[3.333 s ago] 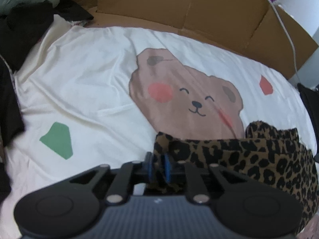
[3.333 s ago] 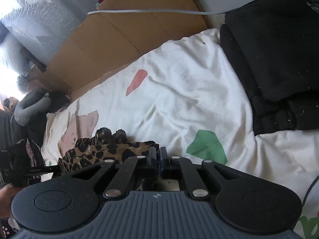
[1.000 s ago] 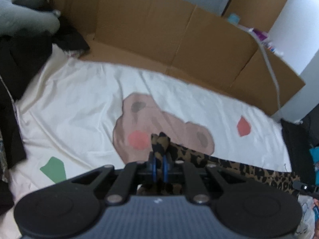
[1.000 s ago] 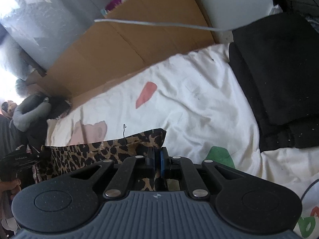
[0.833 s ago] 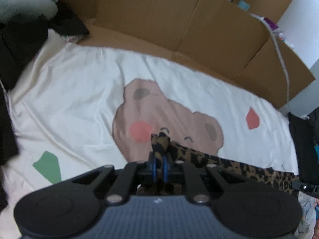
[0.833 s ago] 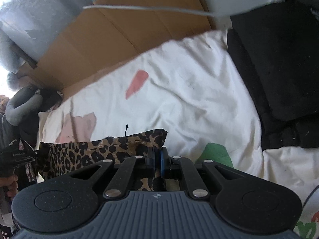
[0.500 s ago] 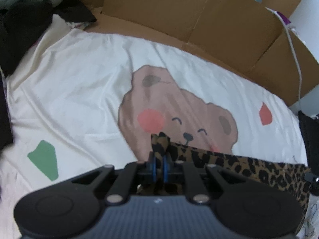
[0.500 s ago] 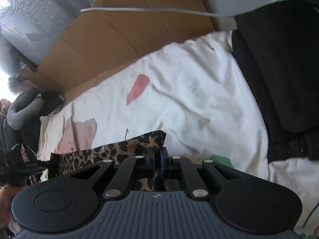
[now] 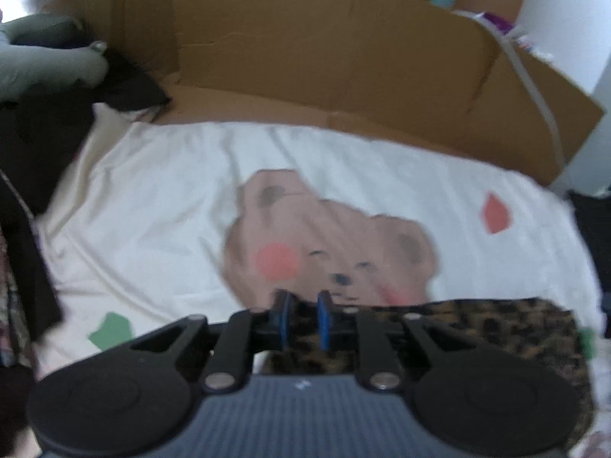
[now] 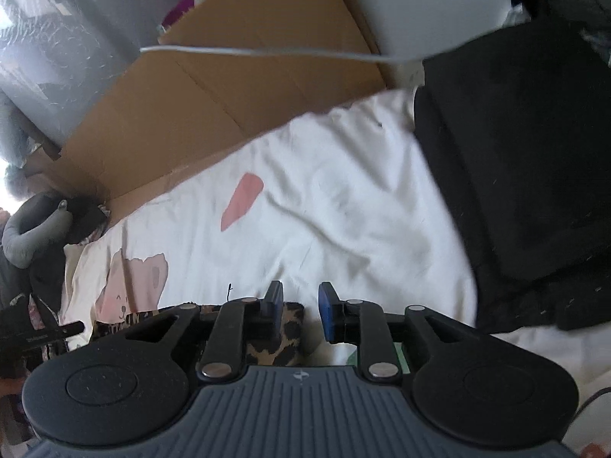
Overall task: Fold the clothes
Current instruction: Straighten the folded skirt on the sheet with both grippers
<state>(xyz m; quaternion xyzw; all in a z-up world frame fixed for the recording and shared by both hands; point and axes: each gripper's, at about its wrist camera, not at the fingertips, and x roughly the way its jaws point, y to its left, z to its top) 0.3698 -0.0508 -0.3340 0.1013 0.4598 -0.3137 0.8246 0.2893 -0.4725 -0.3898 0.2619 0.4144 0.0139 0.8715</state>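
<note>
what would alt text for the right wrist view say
The right hand-held gripper has just been opening, jaws apart over a leopard-print garment lying on a white bedsheet. Brown cardboard lines the far edge; folded black clothes sit at right.

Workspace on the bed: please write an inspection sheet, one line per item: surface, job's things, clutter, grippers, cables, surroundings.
Surface: white sheet with a bear print and red and green patches, wrinkled.
Job's things: leopard cloth lying flat on the sheet below the bear.
Clutter: black clothes stacked at the sheet's right edge; dark clothes and a grey pillow at the left.
Grippers: left gripper and right gripper have just been opening; the cloth lies between the pads, and a gap shows on the right one.
Cables: white cable across the cardboard.
Surroundings: cardboard along the far edge.
</note>
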